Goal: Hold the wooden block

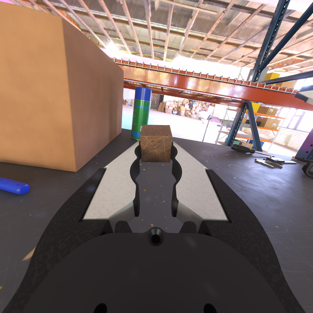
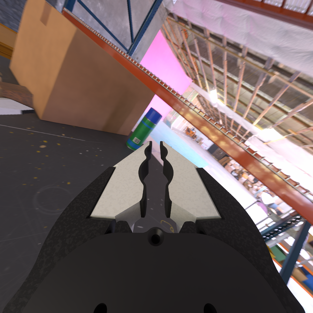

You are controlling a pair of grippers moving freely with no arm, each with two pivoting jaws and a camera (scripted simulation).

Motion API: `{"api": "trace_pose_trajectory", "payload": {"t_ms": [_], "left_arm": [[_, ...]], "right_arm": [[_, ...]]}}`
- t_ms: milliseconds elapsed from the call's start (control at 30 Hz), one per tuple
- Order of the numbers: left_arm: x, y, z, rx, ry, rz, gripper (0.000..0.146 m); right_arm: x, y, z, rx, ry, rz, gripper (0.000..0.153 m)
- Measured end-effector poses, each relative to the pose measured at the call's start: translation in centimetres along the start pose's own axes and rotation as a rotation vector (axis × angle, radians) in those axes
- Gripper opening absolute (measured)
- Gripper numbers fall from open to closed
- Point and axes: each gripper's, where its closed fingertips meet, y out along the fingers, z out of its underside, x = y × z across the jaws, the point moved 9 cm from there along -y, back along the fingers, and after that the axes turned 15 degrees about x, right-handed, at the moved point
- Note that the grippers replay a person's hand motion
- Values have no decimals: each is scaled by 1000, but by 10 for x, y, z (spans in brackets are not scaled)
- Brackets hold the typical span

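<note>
The wooden block [image 1: 155, 144] is a brown scratched cube. My left gripper [image 1: 155, 147] is shut on it, with the block clamped between the two fingertips over the dark tabletop [image 1: 220, 194]. My right gripper [image 2: 155, 144] is shut with only a thin slit between its tips and holds nothing; it is tilted and points toward the spray can [image 2: 144, 130]. A brown wooden piece [image 2: 17, 94] on a white finger shows at the left edge of the right wrist view.
A big cardboard box [image 1: 50, 93] stands on the left, also in the right wrist view [image 2: 76, 84]. A green can with a blue cap [image 1: 141, 113] stands behind the block. A blue pen-like object [image 1: 13, 185] lies left; a screwdriver [image 1: 243, 149] and metal tools [image 1: 271, 160] lie right.
</note>
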Motion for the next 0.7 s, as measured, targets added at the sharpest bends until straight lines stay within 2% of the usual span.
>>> {"api": "trace_pose_trajectory", "payload": {"t_ms": [133, 200, 333, 433, 567, 700], "left_arm": [[-2, 1, 0, 0, 13, 5, 33], [-2, 1, 0, 5, 13, 10, 33], [-4, 1, 1, 5, 28, 11, 33], [-7, 4, 1, 17, 36, 22, 33], [-10, 6, 1, 25, 57, 27, 33], [-11, 6, 2, 27, 65, 30, 33]], "right_arm": [[14, -10, -2, 32, 48, -175, 9], [20, -19, -1, 68, 64, -339, 9], [38, -41, 13, 175, 53, -749, 13], [49, -55, 33, 302, 78, -979, 15], [62, -65, 57, 421, 88, -1097, 16], [70, -69, 66, 429, 82, -1125, 17]]}}
